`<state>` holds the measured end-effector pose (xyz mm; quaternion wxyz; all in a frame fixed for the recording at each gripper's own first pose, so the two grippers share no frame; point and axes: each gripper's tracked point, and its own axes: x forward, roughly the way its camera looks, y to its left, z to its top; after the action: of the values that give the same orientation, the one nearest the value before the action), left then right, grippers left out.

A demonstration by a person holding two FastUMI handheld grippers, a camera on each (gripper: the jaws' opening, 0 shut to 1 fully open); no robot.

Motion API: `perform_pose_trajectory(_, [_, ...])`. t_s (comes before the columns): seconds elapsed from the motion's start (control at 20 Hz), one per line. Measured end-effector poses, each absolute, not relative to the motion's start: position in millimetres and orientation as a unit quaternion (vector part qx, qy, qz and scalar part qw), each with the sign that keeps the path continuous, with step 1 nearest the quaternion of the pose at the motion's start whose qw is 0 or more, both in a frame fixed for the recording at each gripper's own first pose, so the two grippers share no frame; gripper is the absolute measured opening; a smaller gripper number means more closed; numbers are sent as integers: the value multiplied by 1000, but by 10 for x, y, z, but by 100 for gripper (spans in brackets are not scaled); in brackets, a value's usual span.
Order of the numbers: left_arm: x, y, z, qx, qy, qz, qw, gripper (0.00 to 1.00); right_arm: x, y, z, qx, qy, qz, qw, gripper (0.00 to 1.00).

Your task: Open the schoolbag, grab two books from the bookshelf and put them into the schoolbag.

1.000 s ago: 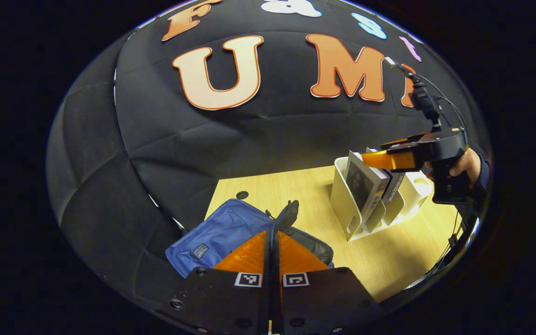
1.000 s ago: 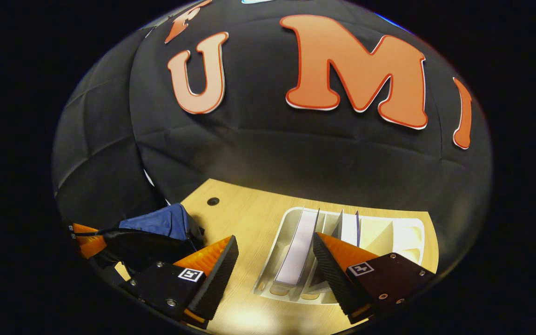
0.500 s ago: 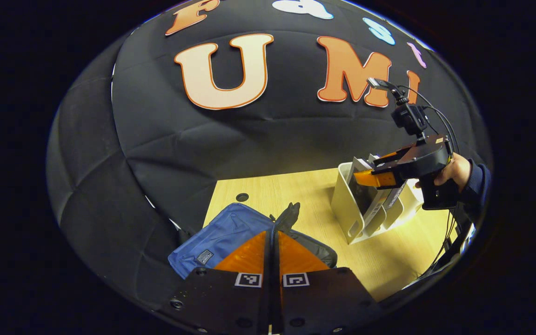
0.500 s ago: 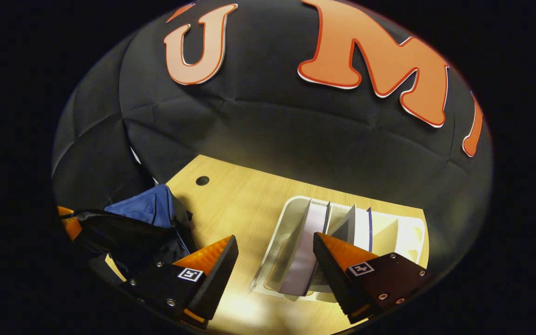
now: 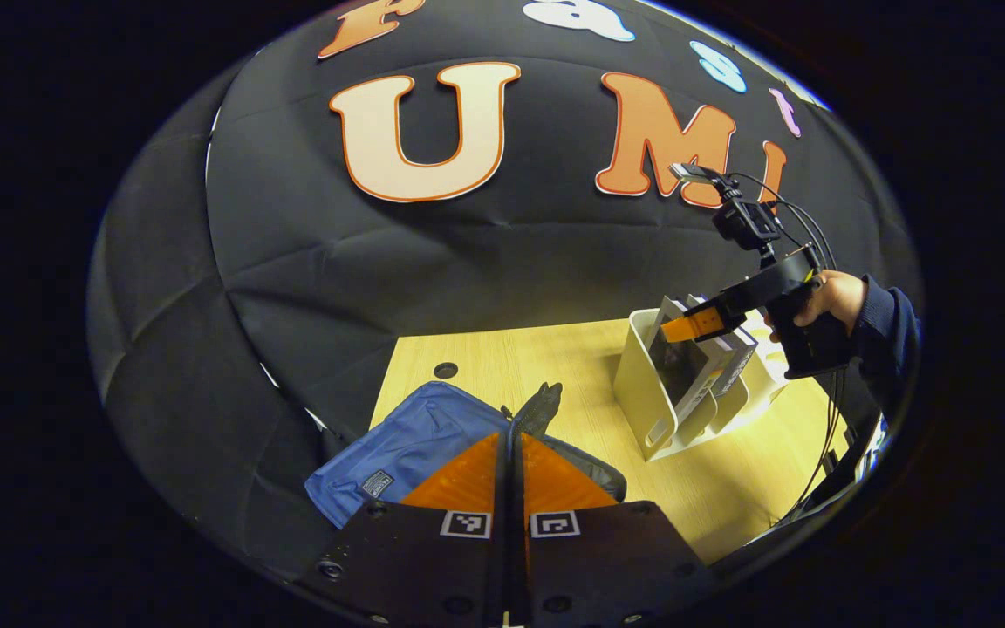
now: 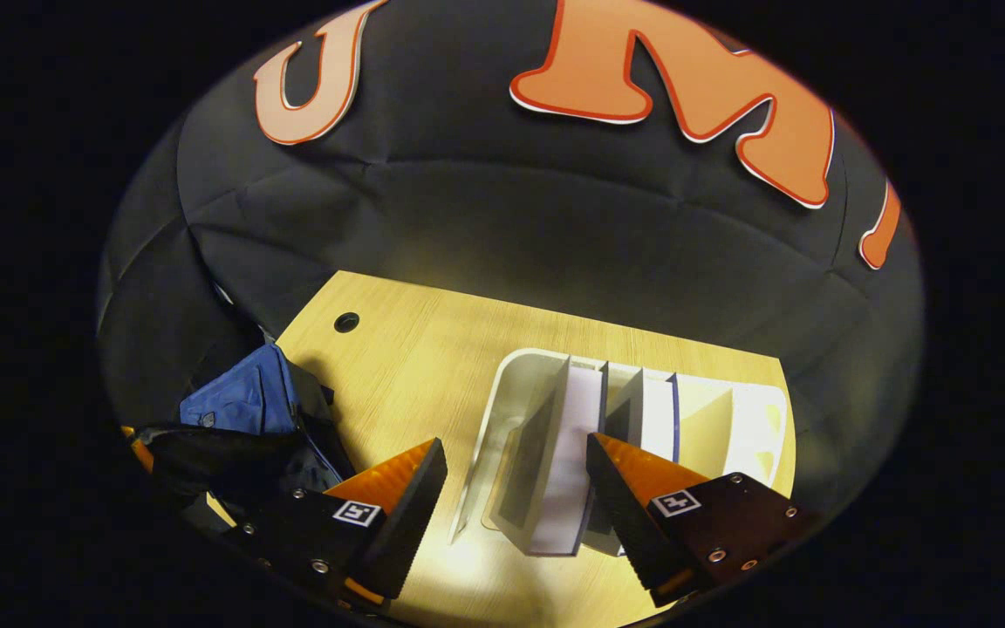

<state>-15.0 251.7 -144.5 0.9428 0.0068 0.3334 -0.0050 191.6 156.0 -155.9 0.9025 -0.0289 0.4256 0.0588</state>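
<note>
- At the bottom of the left gripper view, the left gripper (image 5: 509, 471) has its two fingers pressed together with no gap, and I cannot tell if some cloth of the bag is caught between them.
- Just in front of these fingers the schoolbag (image 5: 406, 440) lies on the wooden table (image 5: 729, 488), its blue panel to the left of the fingers and its dark opening edge directly behind them.
- Farther ahead and to the right of the left gripper stands the white bookshelf (image 5: 642, 384) with books (image 5: 686, 366) leaning inside.
- Over the bookshelf the right gripper (image 5: 686, 327) hangs, held by a hand (image 5: 825, 296) with a dark sleeve; its fingers are at the top of the front book.
- At the bottom of the right gripper view, the right gripper (image 6: 516, 488) is wide open, one finger on each side.
- Between and just ahead of its fingers is the near end of the bookshelf (image 6: 502, 392), with the first book (image 6: 568, 462) standing in the gap; the fingers do not press on it.
- A second book (image 6: 655, 419) stands in the next compartment, behind the right finger.
- Left of the left finger lies the schoolbag (image 6: 241, 406), well apart from the bookshelf.
</note>
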Motion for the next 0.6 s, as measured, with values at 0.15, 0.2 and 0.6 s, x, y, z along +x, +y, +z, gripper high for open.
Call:
perform_pose_trajectory(0.15, [-159,2514,-1471,-1,335,-8,942,2,1944,1485,-1607,-32,438,43,897,96])
perform_pose_trajectory(0.2, [-147,2510,-1473,-1,333,-9,943,2,1972,1472,-1671,-44,441,41,896,96])
perform_pose_trajectory(0.6, [-222,2486,-1499,-4,335,-15,942,2,2050,1600,-2111,-39,508,32,860,59])
